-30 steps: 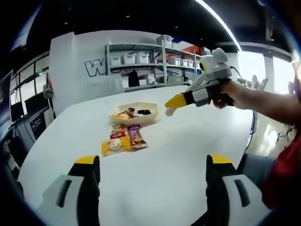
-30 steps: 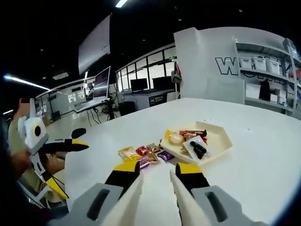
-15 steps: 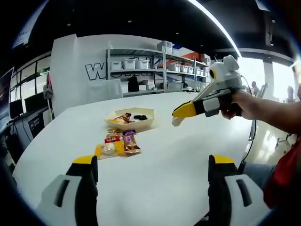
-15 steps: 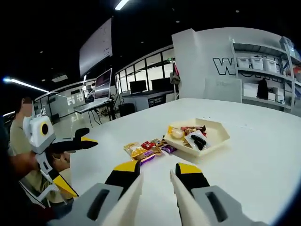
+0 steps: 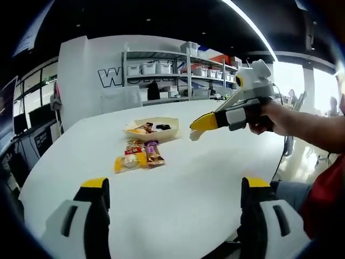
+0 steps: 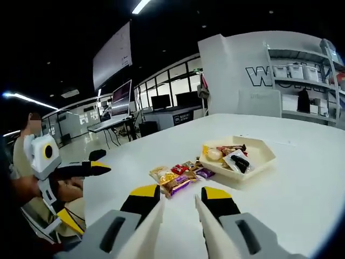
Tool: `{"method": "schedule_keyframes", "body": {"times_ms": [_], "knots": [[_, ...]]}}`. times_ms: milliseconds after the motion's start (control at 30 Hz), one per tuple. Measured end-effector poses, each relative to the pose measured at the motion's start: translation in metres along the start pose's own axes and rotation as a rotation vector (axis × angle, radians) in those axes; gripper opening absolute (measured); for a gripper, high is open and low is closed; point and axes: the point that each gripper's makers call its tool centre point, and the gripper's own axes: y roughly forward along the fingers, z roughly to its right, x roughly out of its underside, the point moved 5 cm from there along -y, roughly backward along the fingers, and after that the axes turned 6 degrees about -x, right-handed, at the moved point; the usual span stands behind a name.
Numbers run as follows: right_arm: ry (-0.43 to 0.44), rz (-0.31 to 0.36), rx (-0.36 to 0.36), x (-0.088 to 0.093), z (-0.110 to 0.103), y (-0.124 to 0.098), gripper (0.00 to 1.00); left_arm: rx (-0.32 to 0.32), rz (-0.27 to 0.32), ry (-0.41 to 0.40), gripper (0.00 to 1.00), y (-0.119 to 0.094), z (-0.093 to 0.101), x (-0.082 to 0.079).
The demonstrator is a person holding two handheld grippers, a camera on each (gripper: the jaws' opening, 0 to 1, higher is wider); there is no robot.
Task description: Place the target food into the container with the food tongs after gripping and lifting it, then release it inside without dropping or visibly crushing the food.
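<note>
Your right gripper, jaws parted narrowly and empty, aims at the snack packets beside the tray; left gripper gapes wide.

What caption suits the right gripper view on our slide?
Right gripper above a white table, facing wrapped snack packets beside a cream hexagonal tray of snacks.

tray: 1 | snack packets beside it: several, exact count unclear

Grey grippers, left gripper and right gripper, have yellow-and-black tips (red clothing beside).
</note>
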Motion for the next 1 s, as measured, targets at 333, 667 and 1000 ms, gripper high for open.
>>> {"method": "schedule_keyframes", "body": {"times_ms": [333,667,1000], "knots": [[-0.027,-0.019,-0.019,0.003,-0.008,0.028,0.25,-0.010,0.015,-0.009,0.99,-0.009,-0.008,-0.002],[-0.041,-0.027,-0.021,-0.001,-0.007,0.065,0.25,-0.028,0.010,-0.003,0.98,-0.017,-0.019,-0.001],[-0.106,-0.068,0.019,0.009,0.001,0.092,0.25,-0.038,0.008,-0.004,0.97,-0.018,-0.025,0.000]]}}
